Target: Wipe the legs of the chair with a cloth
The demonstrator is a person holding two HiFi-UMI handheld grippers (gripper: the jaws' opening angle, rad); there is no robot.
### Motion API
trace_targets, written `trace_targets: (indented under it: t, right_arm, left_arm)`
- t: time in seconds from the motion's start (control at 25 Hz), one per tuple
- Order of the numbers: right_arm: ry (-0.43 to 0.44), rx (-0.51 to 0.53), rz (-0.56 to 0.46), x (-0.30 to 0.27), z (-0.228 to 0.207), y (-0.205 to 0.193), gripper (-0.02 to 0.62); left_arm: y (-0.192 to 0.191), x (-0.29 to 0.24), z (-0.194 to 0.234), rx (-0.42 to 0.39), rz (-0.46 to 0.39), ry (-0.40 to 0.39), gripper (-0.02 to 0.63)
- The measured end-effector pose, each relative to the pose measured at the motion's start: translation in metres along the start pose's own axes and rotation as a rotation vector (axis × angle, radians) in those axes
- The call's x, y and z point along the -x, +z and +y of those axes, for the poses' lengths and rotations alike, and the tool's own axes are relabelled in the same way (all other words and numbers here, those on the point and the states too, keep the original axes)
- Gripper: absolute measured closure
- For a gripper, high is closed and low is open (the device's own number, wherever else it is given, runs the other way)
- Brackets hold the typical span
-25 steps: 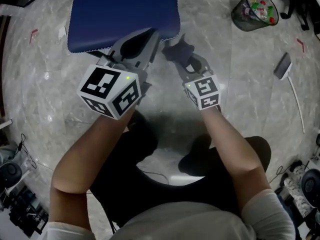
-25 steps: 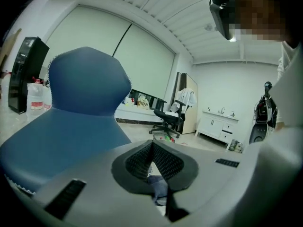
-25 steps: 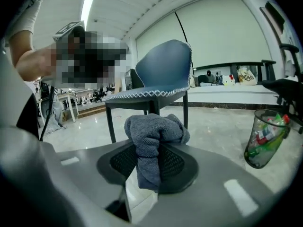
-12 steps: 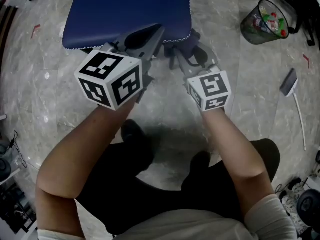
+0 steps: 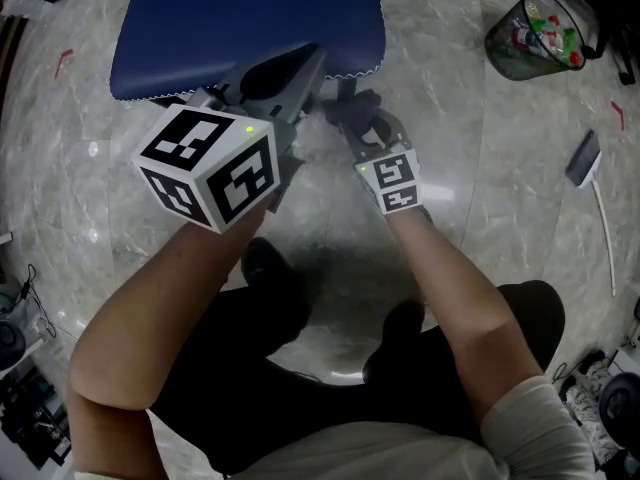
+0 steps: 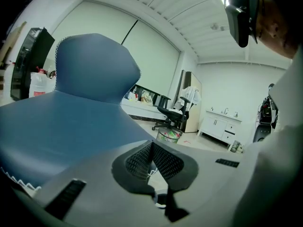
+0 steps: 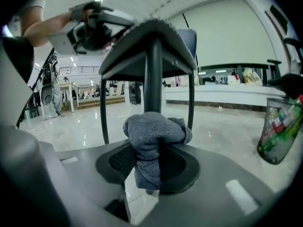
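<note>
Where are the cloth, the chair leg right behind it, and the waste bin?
cloth (image 7: 154, 129), right gripper view, on the bunched top above the jaws.
chair leg (image 7: 153, 74), right gripper view, mid-length of the dark front leg.
waste bin (image 5: 508, 50), head view, on its mesh side wall.

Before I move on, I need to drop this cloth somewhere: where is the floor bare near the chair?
Bare floor lies left of the chair, and more between chair and bin. Crowded: brush at far right, gear at lower left, shoes just short of the chair.
</note>
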State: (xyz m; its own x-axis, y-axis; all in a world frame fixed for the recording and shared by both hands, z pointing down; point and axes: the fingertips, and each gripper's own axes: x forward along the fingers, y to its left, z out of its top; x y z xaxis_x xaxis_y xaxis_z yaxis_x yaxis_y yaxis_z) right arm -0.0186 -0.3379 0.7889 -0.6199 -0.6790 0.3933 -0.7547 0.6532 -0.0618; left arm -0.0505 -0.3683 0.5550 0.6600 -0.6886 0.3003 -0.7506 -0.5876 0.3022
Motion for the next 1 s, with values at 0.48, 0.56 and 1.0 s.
trace_targets:
  t: [0.48, 0.56, 1.0]
  right_arm:
    - [0.006, -0.069, 0.299, -0.038, 0.005, -0.108, 0.474]
    - [0.015, -0.012, 0.241, -0.024, 0.003, -0.064, 0.472]
    - [-0.009, 0.049, -0.176, 0.040, -0.007, 0.131, 0.471]
  left_arm:
    - [0.000, 0.002, 0.002, 0.011, -0.015, -0.026, 0.601]
    - [0.000, 0.000, 0.003, 0.015, -0.014, -0.019, 0.601]
    - [-0.002, -0.003, 0.002, 0.028, -0.001, 0.002, 0.601]
